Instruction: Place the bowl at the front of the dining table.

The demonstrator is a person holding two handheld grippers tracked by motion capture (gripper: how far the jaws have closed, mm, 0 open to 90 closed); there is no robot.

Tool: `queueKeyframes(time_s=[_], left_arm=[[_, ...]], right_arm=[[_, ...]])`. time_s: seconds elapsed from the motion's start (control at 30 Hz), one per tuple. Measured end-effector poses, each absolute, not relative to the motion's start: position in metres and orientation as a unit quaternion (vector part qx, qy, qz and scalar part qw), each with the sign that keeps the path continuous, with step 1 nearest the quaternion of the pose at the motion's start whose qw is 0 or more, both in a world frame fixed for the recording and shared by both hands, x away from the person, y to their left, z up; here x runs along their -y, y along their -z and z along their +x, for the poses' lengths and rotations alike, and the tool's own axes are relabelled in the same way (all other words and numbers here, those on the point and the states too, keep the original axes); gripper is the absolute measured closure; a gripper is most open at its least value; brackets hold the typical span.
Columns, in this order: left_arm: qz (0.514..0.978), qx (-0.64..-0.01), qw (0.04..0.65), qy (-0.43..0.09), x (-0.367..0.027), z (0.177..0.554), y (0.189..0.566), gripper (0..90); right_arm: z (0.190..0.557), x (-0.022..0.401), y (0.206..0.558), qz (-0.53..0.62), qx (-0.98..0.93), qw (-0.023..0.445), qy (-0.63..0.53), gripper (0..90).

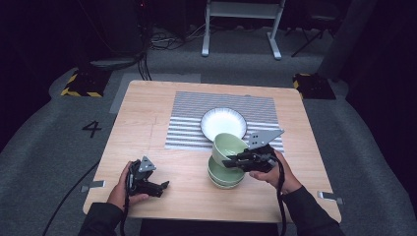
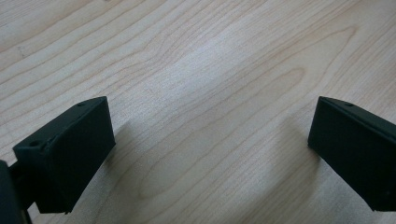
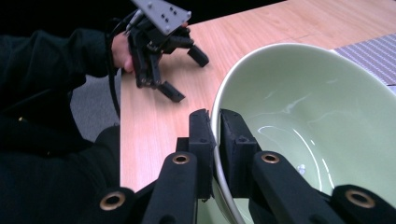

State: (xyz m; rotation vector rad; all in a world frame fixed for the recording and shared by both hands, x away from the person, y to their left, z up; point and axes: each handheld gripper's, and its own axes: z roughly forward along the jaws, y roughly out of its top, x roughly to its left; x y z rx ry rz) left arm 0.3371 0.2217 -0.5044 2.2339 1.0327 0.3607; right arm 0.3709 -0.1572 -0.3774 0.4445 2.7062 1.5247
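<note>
I'm lifting the top pale green ceramic bowl (image 1: 229,146) off the stack of matching green bowls (image 1: 224,177) near the desk's (image 1: 147,128) front edge, right of centre. It hangs tilted, so I judge I should raise it straight and level it before carrying it toward the grey striped placemat (image 1: 192,123). My right tongs (image 3: 216,135) are clamped on its rim, one jaw inside, one outside. My left tongs (image 2: 210,140) gape wide, empty, at the front left corner.
</note>
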Motion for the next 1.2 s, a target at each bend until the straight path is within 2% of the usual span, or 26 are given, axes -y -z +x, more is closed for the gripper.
queueKeyframes(time_s=[0.33,0.77,1.2], left_arm=[[0.85,-0.393,0.321,-0.137,-0.222,0.337,0.504,0.4],[0.85,-0.393,0.321,-0.137,-0.222,0.337,0.504,0.4],[0.85,-0.393,0.321,-0.137,-0.222,0.337,0.504,0.4]], right_arm=[[0.381,0.157,0.369,0.15,-0.851,0.011,-0.502,83.9],[0.412,0.158,0.36,0.181,-0.845,0.037,-0.502,83.8],[0.436,0.153,0.365,0.203,-0.845,0.051,-0.493,83.8]])
